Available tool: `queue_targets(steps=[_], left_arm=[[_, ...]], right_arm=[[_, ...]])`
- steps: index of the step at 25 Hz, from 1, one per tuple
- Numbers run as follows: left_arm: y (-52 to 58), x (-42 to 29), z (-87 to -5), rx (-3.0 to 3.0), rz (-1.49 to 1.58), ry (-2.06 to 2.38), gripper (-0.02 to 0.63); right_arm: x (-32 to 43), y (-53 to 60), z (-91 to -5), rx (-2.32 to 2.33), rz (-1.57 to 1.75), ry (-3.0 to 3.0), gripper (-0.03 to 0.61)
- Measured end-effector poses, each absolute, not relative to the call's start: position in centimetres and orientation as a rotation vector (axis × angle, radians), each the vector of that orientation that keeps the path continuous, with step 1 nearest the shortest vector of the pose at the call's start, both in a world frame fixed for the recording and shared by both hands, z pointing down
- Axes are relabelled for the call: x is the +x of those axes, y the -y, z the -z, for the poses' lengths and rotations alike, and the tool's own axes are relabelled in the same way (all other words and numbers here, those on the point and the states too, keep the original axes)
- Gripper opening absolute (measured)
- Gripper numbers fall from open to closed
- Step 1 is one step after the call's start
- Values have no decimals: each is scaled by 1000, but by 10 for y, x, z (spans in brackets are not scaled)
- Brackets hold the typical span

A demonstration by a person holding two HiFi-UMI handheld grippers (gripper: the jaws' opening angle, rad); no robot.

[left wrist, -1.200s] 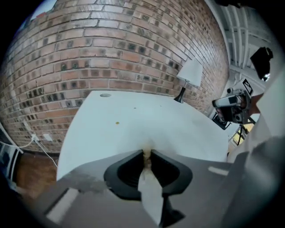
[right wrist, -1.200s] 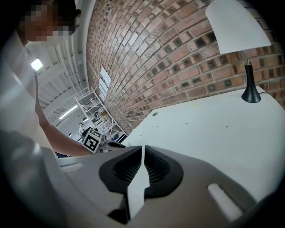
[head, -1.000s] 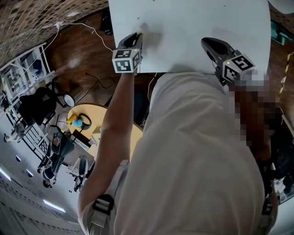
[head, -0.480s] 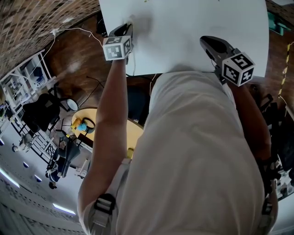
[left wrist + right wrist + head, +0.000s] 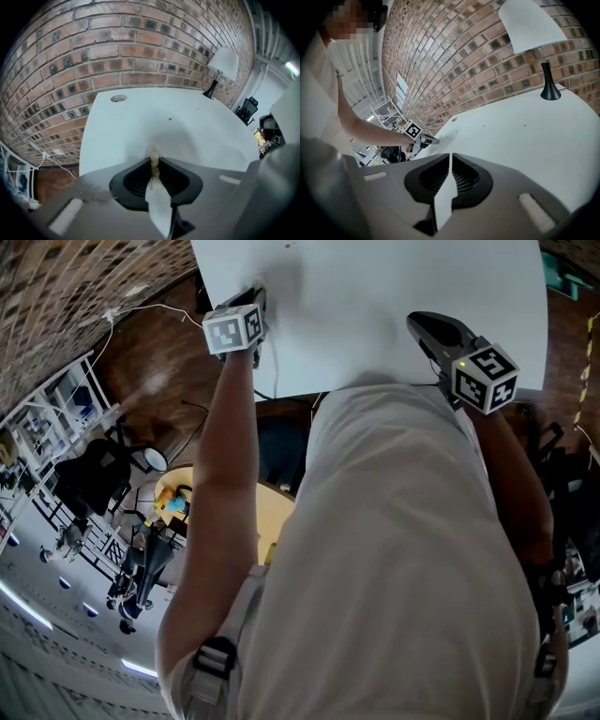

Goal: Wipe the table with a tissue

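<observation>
A tissue (image 5: 153, 160) was clamped in the left gripper (image 5: 255, 298) and pressed onto the white table (image 5: 140, 117). The right gripper (image 5: 450, 160) was closed, nothing gripped.

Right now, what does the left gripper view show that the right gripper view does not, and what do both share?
Only the left gripper view: the crumpled white tissue, stained brown, pinched between the left gripper's fingers. Only the right gripper view: the person's bare forearm, that gripper's marker cube from outside, a metal shelving rack, and the right gripper's closed, empty fingers. Both: the white table with its round grommet, the white-shaded lamp, the red brick wall.
</observation>
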State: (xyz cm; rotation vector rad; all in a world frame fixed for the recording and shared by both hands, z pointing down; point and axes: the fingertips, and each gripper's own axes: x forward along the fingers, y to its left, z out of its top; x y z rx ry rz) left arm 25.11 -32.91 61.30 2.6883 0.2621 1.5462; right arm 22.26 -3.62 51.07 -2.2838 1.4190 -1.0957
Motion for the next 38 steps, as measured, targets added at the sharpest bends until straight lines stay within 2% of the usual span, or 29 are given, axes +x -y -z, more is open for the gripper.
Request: queue_targets(steps=[6,10,14,17,21,30,34,38], left_arm=[[319,256,-620,2772,-1827,-432,48],[323,259,-620,2624,-1663,-359,57],[324,249,-612,2650,-1659,-367,58],[359,240,-599,2701,-1495,-104,58],[389,225,-614,2729,-1546,40,60],[311,259,-623,2801,-1541,-235,57],[248,251,-622,2766,-1543,-465,58],[222,241,-617,2737,-1426,-476,60]], right_arm=[[225,37,-510,-2289,1087,-1427,25],[222,42,-510,-2314,1086,-1480,25],[217,44,-510,-2322,1080,-1505,25],[220,41,-510,-2326,1073,-1474,25],[222,35,-514,-2327,1080,-1436,25],[226,29,-516,-2328,1087,-1408,25],[227,31,-516,-2323,1087,-1409,25],[230,30,-515,-2328,1080,-1402,25]])
